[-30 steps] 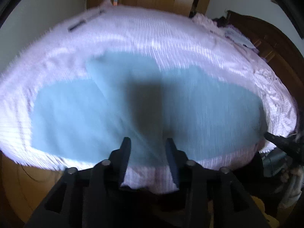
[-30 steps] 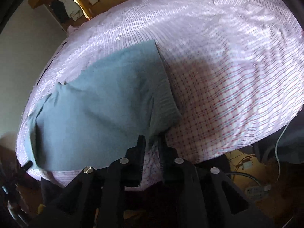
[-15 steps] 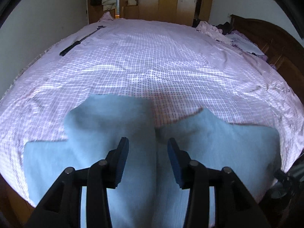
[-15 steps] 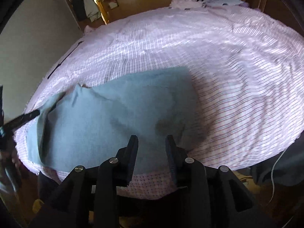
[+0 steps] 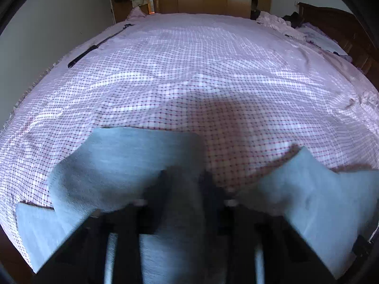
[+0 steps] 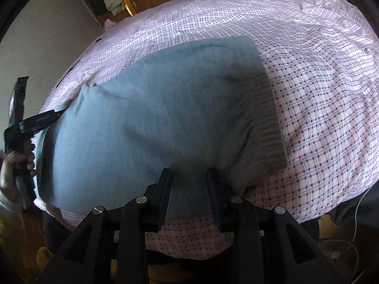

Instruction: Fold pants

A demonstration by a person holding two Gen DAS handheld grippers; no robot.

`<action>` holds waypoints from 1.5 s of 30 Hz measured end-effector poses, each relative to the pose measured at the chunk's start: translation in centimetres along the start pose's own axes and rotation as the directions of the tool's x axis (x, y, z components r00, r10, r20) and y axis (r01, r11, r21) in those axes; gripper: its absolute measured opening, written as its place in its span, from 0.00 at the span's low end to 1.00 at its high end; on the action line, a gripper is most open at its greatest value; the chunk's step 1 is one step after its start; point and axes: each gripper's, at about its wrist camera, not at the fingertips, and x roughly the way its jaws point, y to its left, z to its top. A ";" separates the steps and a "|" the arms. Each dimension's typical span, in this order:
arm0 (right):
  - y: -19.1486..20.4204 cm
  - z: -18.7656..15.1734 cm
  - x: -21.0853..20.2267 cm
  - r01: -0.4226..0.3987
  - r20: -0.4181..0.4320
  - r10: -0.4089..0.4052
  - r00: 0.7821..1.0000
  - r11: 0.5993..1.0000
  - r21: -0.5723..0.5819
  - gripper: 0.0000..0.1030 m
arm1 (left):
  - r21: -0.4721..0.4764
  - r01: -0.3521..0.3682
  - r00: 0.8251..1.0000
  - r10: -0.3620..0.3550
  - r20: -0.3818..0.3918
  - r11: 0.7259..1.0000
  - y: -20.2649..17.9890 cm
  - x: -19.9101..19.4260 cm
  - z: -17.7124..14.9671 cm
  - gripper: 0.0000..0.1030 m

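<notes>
Light blue pants (image 6: pixel 154 118) lie on a checked pink bedsheet (image 6: pixel 319 94) near the bed's front edge, ribbed waistband (image 6: pixel 272 118) to the right. My right gripper (image 6: pixel 189 177) is open, its jaws wide apart over the pants' near edge. In the left wrist view my left gripper (image 5: pixel 184 184) is blurred and low over the pants (image 5: pixel 123 165); blue cloth lies between its jaws, which stand apart. The left gripper also shows in the right wrist view (image 6: pixel 38 120) at the pants' left end.
A long black strap (image 5: pixel 94 49) lies at the far left of the bed (image 5: pixel 213 82). Crumpled clothes (image 5: pixel 279 21) sit at the far right by a dark wooden headboard (image 5: pixel 343 28). Wardrobes stand behind. Cables lie on the floor (image 6: pixel 343 243).
Both grippers have dropped and moved forward over the pants. The right gripper's jaws have opened wider. The left view now sits low with cloth between its jaws.
</notes>
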 end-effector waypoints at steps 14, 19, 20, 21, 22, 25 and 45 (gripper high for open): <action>-0.1 -0.1 -0.2 -0.010 0.006 0.010 1.000 1.000 0.014 0.23 | -0.170 0.058 0.977 -0.021 0.210 0.984 8.4 -10.1 -1.8 0.04; 0.1 0.0 -0.2 -0.003 0.005 0.003 1.000 1.000 0.014 0.23 | -0.226 0.052 0.968 0.006 0.250 0.973 12.7 -13.7 -4.1 0.04; 0.1 0.0 -0.2 -0.001 0.004 0.001 1.000 1.000 0.013 0.23 | -0.239 0.051 0.969 0.010 0.248 0.970 13.4 -14.0 -4.7 0.04; 0.1 0.0 -0.2 0.000 0.003 0.000 1.000 1.000 0.013 0.23 | -0.250 0.049 0.969 0.015 0.248 0.967 14.0 -14.3 -5.3 0.04; 0.1 0.0 -0.1 0.001 0.002 -0.001 1.000 1.000 0.012 0.23 | -0.264 0.044 0.969 0.023 0.246 0.963 14.8 -14.6 -6.0 0.04; 0.2 0.1 -0.2 0.010 -0.001 -0.010 1.000 1.000 0.011 0.23 | -0.301 0.022 0.970 0.053 0.238 0.953 16.7 -14.8 -8.1 0.04; 0.9 0.3 0.0 0.055 -0.027 -0.054 0.998 0.998 0.008 0.23 | -0.553 0.158 0.984 -0.087 0.152 0.818 22.0 -9.8 -17.4 0.42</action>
